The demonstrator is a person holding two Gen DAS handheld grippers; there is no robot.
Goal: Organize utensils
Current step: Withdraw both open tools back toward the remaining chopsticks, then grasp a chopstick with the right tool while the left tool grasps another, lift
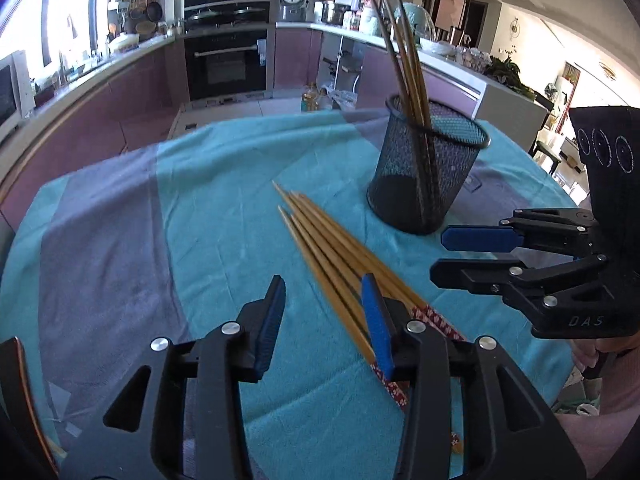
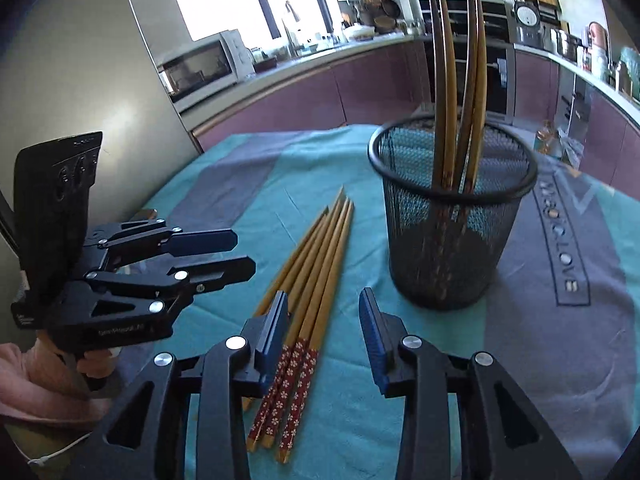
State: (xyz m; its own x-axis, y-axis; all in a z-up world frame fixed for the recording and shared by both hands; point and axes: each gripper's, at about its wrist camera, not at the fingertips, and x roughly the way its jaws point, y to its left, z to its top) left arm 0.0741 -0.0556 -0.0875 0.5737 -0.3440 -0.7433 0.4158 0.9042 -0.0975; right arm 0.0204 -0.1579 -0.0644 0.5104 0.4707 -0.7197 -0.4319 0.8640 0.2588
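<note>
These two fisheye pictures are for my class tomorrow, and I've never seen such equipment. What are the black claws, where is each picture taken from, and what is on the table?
A person holds one hand-held gripper in each hand, each with a camera looking along its two fingers. One picture looks past the left hand-held gripper, the other past the right hand-held gripper; each also shows its partner at the side. Both are open and hold nothing. On the teal and grey cloth lies a bundle of loose chopsticks. Beside it stands a black mesh cup with more chopsticks upright inside.
</note>
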